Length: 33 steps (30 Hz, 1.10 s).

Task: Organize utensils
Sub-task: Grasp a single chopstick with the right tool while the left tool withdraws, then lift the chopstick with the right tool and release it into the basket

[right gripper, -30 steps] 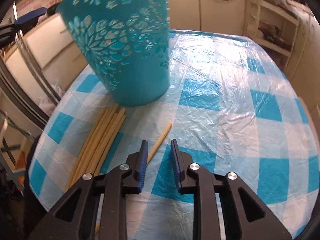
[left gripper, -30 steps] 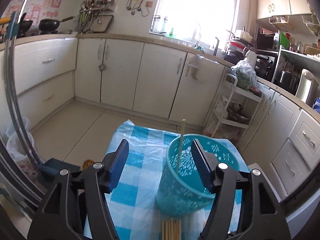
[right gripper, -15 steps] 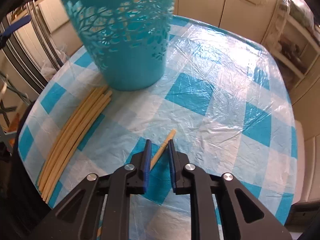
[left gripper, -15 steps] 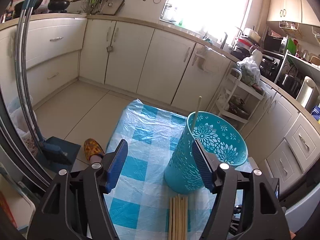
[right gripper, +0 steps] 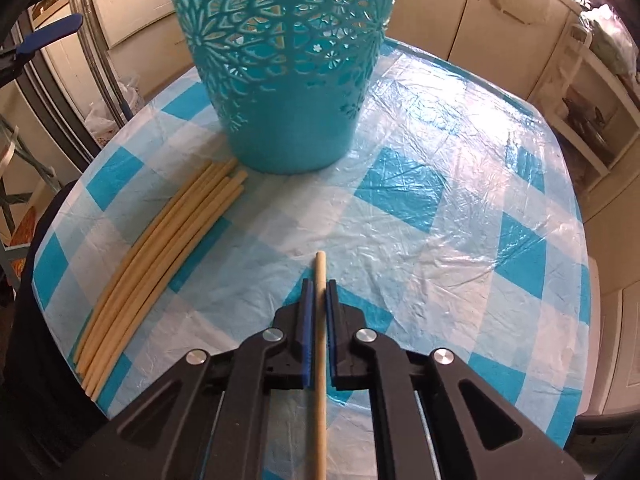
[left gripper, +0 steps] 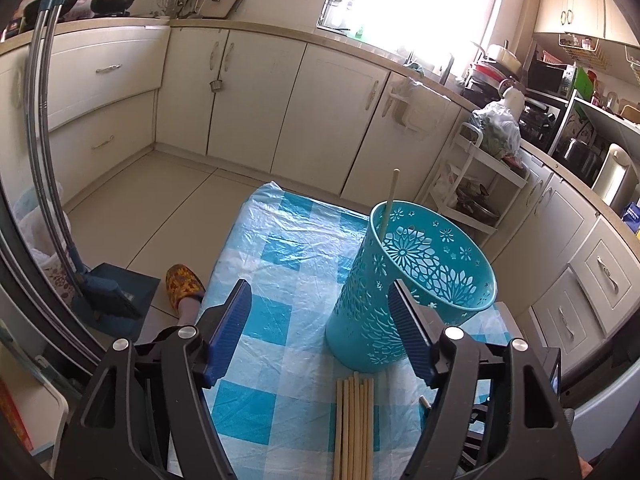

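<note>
Chopsticks lie in a tight bundle (right gripper: pixel 160 264) on the checked blue and white cloth (right gripper: pixel 460 208) that covers the bench, their far ends just beside the foot of the teal basket (right gripper: pixel 288 80), which stands upright near the bench's left side in our right wrist view. Our right gripper (right gripper: pixel 319 292) has its fingers (right gripper: pixel 307 320) closed onto a single chopstick (right gripper: pixel 320 360), which runs straight forward between the blue pads and pokes out a little past their tips, pointing toward the basket; we cannot tell whether its front end touches the cloth or hangs just above it. It sits well apart from the bundle, to the right of it. Our left gripper (left gripper: pixel 320 320) is above the near edge of the bench with its fingers (left gripper: pixel 228 332) spread wide and holding nothing; the right-hand finger appears in front of the basket's (left gripper: pixel 420 280) wall in the picture, though we cannot tell if it touches. From this side we see one chopstick (left gripper: pixel 390 200) already standing in the basket, leaning on the far rim and rising above it. The bundle (left gripper: pixel 356 428) shows between the left fingers, close to the basket's base. Beyond the bench are cream cabinets (left gripper: pixel 248 92), a white trolley (left gripper: pixel 476 184) and a slipper (left gripper: pixel 184 284) on the floor.
</note>
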{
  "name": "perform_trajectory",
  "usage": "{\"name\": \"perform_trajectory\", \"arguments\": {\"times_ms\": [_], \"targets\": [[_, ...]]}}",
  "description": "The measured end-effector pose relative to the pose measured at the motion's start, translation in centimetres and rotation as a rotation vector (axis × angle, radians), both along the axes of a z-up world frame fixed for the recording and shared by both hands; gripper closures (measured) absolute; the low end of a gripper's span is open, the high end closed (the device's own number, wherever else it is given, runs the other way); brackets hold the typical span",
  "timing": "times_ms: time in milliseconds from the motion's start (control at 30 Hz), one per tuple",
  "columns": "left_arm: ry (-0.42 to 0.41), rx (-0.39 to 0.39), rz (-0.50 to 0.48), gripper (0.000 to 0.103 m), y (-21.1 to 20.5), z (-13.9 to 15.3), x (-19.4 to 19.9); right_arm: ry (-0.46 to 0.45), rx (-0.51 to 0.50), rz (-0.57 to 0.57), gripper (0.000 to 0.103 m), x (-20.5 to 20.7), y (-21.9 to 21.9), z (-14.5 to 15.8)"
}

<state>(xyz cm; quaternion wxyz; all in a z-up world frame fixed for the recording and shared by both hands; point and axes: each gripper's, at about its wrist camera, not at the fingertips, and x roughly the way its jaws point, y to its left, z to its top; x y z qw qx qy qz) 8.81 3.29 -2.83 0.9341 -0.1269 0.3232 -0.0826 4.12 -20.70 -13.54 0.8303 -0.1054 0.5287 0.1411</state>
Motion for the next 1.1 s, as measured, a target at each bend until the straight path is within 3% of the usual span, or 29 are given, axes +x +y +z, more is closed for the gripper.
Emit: {"name": "perform_trajectory", "arguments": {"times_ms": [100, 233, 400, 633, 733, 867, 1000, 1100], "targets": [[0.007, 0.007, 0.001, 0.031, 0.1, -0.1, -0.4, -0.018, 0.05, -0.038, 0.097, -0.7, -0.4, 0.0], [0.024, 0.011, 0.01, 0.024, 0.5, -0.4, -0.9, -0.068, 0.235, -0.089, 0.097, -2.4, -2.4, 2.2], [0.074, -0.006, 0.031, 0.023, 1.1, -1.3, -1.0, -0.192, 0.511, -0.11, 0.097, -3.5, -5.0, 7.9], [0.077, -0.005, 0.031, 0.021, 1.0, -1.0, -1.8, -0.426, 0.723, -0.103, 0.097, -0.7, -5.2, 16.1], [0.075, -0.006, 0.03, 0.018, 0.8, -0.7, -2.2, -0.529, 0.761, -0.129, 0.097, 1.1, -4.7, 18.8], [0.073, -0.008, 0.026, 0.017, 0.6, -0.5, -2.7, -0.692, 0.732, -0.208, 0.097, 4.6, -3.0, 21.1], [0.062, 0.005, 0.027, 0.017, 0.5, -0.4, -3.2, -0.766, 0.636, -0.273, 0.097, 7.4, -1.2, 20.3], [0.065, 0.003, 0.03, 0.016, 0.7, -0.6, -3.3, -0.754, 0.559, -0.293, 0.097, 8.6, -0.4, 18.1]]}}
